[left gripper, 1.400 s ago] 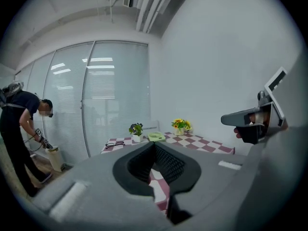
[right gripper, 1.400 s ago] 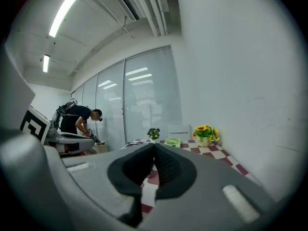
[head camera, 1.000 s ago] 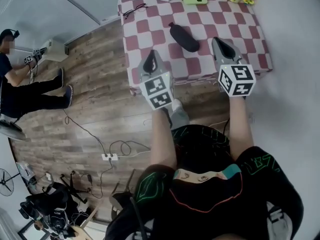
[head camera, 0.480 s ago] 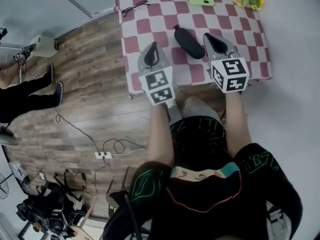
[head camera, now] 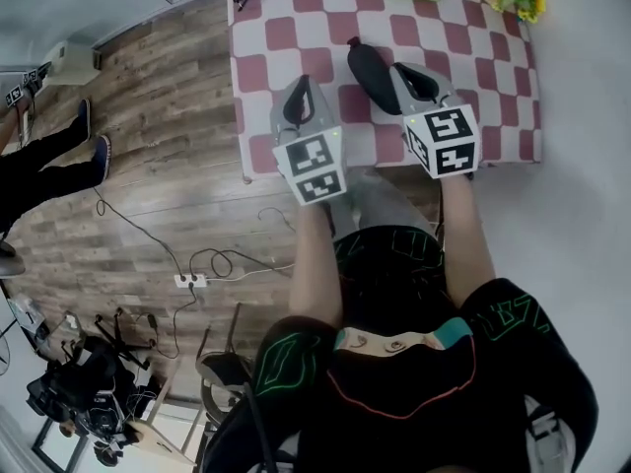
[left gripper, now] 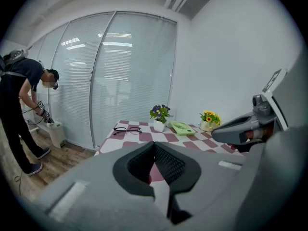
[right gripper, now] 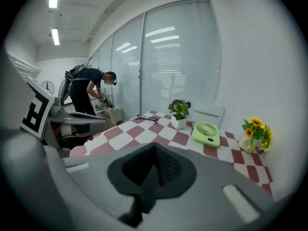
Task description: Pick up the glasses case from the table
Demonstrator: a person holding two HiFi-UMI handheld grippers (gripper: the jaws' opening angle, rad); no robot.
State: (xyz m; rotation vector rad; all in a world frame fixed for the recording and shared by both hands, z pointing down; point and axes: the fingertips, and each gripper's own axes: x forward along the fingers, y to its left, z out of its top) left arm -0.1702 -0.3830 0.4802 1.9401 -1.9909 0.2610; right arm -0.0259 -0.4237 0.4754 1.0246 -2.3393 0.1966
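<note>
We find the case (head camera: 367, 67) just left of the closed, empty right gripper (head camera: 407, 75), long axis roughly along its jaws; left gripper (head camera: 299, 101), also closed, lies farther

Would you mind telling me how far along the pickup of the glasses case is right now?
Done: nothing has been picked up yet; the glasses case lies on the checkered table. In hand: the right gripper is close beside the case, jaws shut and empty; the left gripper is over the table's near edge, also shut and empty. Left: open the jaws, close them on the case and lift it.
</note>
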